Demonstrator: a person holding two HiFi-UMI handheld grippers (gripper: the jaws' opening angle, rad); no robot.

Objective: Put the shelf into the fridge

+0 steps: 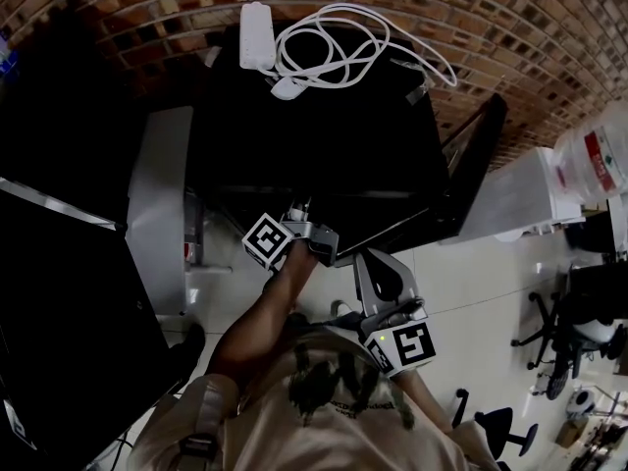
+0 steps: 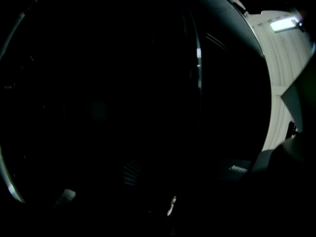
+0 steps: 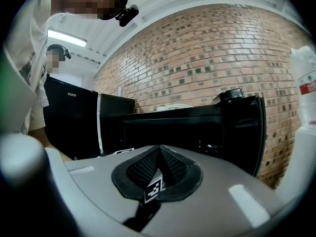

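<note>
Tool on the right (image 3: 159,151) sat close to the person's chest, clenched on nothing. Left tool (image 1: 300,216) pointed into the dark open fridge (image 1: 334,126); too black to tell its grip or spot the shelf. White cable (image 1: 334,47) lay on top

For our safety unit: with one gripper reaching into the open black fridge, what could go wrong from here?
The left gripper reaches into the dark fridge, where its own view shows almost nothing: it may knock unseen parts. A jolt could shift the cable lying loose on top.
</note>
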